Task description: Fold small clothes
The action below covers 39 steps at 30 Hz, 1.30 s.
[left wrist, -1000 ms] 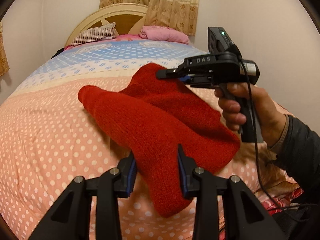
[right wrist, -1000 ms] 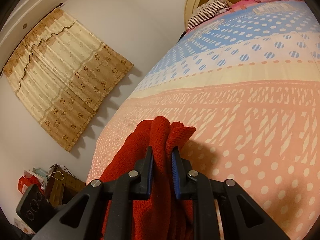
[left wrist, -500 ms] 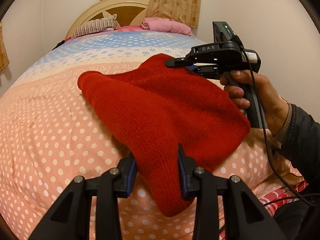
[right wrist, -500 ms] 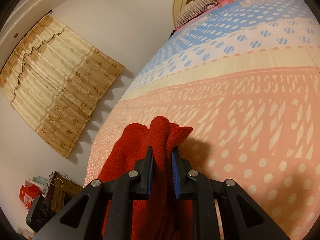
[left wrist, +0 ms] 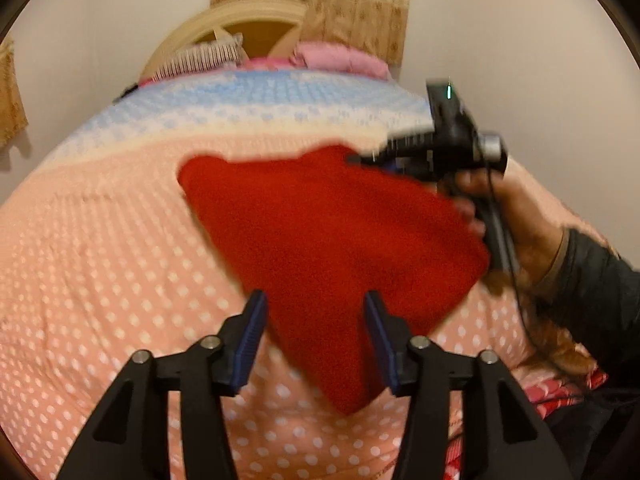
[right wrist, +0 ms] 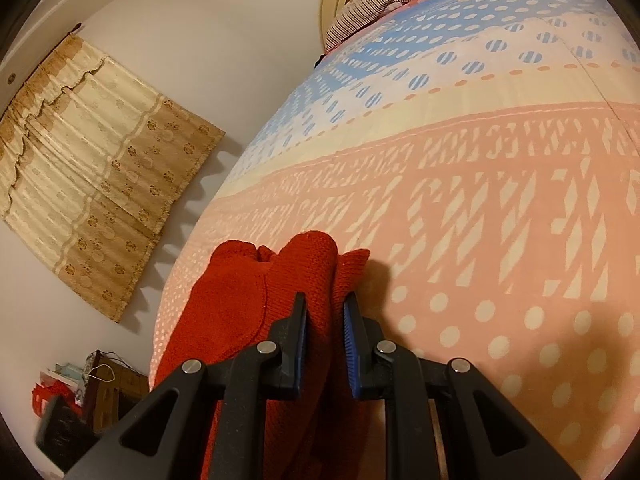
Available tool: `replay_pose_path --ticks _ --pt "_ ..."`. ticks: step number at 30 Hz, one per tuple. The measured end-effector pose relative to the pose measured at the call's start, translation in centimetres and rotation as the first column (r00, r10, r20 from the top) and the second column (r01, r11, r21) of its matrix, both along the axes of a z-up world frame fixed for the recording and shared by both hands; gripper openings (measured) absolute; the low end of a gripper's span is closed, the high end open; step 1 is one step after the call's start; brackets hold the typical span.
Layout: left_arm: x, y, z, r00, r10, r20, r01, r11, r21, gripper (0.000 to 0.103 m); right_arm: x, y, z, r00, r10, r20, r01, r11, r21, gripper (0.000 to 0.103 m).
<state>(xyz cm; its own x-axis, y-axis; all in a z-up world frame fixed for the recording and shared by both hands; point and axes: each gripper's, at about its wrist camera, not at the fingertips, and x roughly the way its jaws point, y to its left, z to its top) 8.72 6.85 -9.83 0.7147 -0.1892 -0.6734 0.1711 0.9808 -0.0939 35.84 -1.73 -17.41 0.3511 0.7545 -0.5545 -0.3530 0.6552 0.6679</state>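
A red knitted garment (left wrist: 320, 232) is spread above the spotted pink bedcover (left wrist: 100, 280), blurred by motion. My left gripper (left wrist: 314, 332) is shut on its near corner, the cloth passing between the blue pads. My right gripper (right wrist: 325, 316) is shut on a bunched far corner of the red garment (right wrist: 304, 264). The right gripper also shows in the left wrist view (left wrist: 360, 158), held by a hand at the garment's far right corner.
The bed's headboard (left wrist: 240, 20) with a striped pillow (left wrist: 200, 60) and pink pillow (left wrist: 340, 58) is at the far end. A curtain (right wrist: 92, 152) hangs on the left wall. Clutter (right wrist: 80, 380) sits on the floor beside the bed.
The garment has been pulled flatter and wider between the two grippers. The right gripper has dropped lower toward the bedcover. Both grips stay as they were.
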Motion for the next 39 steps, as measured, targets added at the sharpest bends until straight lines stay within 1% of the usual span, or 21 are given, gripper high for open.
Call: replay_pose_path --ticks 1,2,4,7,9,11,12,13,16,18,19,20,22,24,27,29,30,32,34,37,39 --pt "-0.1 0.2 0.8 0.999 0.014 0.034 -0.014 1.0 0.003 0.062 -0.1 0.0 0.0 1.0 -0.001 0.001 0.001 1.0 -0.004 0.017" --pt "0.0 0.4 1.1 0.998 0.026 0.052 -0.027 1.0 0.009 0.072 -0.2 0.1 0.1 1.0 -0.003 0.004 0.003 1.0 -0.014 0.017" --pt "0.9 0.7 0.9 0.996 0.059 0.068 -0.061 0.997 0.037 0.079 -0.7 0.2 0.6 1.0 -0.011 0.027 0.012 0.998 -0.056 0.018" --pt "2.6 1.4 -1.2 0.995 0.101 0.02 -0.102 0.993 0.058 0.079 -2.4 0.2 2.8 0.994 -0.038 0.104 0.048 0.994 -0.098 0.019" --pt "3.3 1.8 -2.7 0.993 0.12 -0.018 -0.119 0.992 0.053 0.08 -4.4 0.0 5.2 0.982 -0.04 0.182 0.058 0.994 -0.093 0.021" --pt "3.2 2.0 -3.5 0.992 0.123 -0.019 -0.123 0.992 0.036 0.08 -7.0 0.1 7.5 0.967 -0.008 0.255 0.027 0.997 -0.07 0.031" --pt "3.3 2.1 -3.5 0.992 0.125 -0.015 -0.124 0.992 0.032 0.081 -8.0 0.4 8.1 0.962 0.015 0.273 0.001 0.998 -0.058 0.04" --pt "3.3 2.1 -3.5 0.992 0.128 -0.013 -0.128 0.991 0.035 0.082 -8.9 0.8 8.5 0.957 0.042 0.286 -0.029 0.998 -0.048 0.048" --pt "3.1 1.9 -3.5 0.992 0.128 -0.006 -0.128 0.991 0.046 0.084 -11.3 3.0 7.6 0.952 0.166 0.257 -0.155 0.986 -0.064 0.049" --pt "3.1 1.8 -3.6 0.99 0.141 -0.004 -0.14 0.989 0.049 0.087 -12.0 3.9 6.0 0.955 0.197 0.223 -0.178 0.979 -0.104 0.049" --pt "3.0 1.8 -3.7 0.99 0.139 -0.006 -0.139 0.99 0.039 0.087 -12.1 4.0 4.8 0.964 0.183 0.194 -0.157 0.977 -0.142 0.049" --pt "3.0 1.7 -3.7 0.991 0.134 -0.01 -0.133 0.99 0.035 0.087 -11.9 3.8 3.9 0.972 0.167 0.167 -0.141 0.978 -0.153 0.048" --pt "2.7 1.5 -3.6 0.991 0.13 -0.008 -0.13 0.991 0.044 0.087 -12.1 2.7 3.1 0.978 0.138 0.154 -0.123 0.987 -0.103 0.048" --pt "2.6 1.3 -3.3 0.992 0.122 -0.009 -0.121 0.991 0.055 0.087 -12.2 2.3 3.1 0.982 0.117 0.149 -0.103 0.99 -0.099 0.047" --pt "2.0 1.1 -2.7 0.993 0.12 -0.003 -0.12 0.991 0.066 0.087 -13.1 2.4 3.5 0.982 0.091 0.166 -0.07 0.989 -0.127 0.047" --pt "1.4 0.9 -1.8 0.993 0.119 0.018 -0.12 0.991 0.065 0.087 -14.5 1.6 4.9 0.986 0.003 0.169 0.018 0.993 -0.12 0.049" --pt "1.1 0.8 -1.1 0.992 0.116 0.041 -0.118 0.991 0.065 0.087 -15.3 0.9 5.6 0.983 -0.019 0.182 0.042 0.992 -0.122 0.049" --pt "0.3 0.3 0.4 0.99 0.105 0.094 -0.111 0.991 0.068 0.088 -17.6 0.5 7.7 0.964 -0.044 0.263 0.091 0.981 -0.17 0.052" --pt "-0.5 -0.1 1.7 0.986 0.095 0.135 -0.102 0.993 0.053 0.09 -19.8 0.0 10.0 0.931 -0.053 0.362 0.138 0.967 -0.213 0.057" --pt "-1.4 -0.6 3.2 0.981 0.081 0.177 -0.089 0.995 0.041 0.093 -21.7 -0.7 11.8 0.894 -0.061 0.445 0.177 0.958 -0.224 0.062" --pt "-1.8 -0.9 3.9 0.978 0.075 0.195 -0.083 0.996 0.037 0.094 -22.2 -1.0 12.5 0.881 -0.072 0.467 0.202 0.951 -0.234 0.064"
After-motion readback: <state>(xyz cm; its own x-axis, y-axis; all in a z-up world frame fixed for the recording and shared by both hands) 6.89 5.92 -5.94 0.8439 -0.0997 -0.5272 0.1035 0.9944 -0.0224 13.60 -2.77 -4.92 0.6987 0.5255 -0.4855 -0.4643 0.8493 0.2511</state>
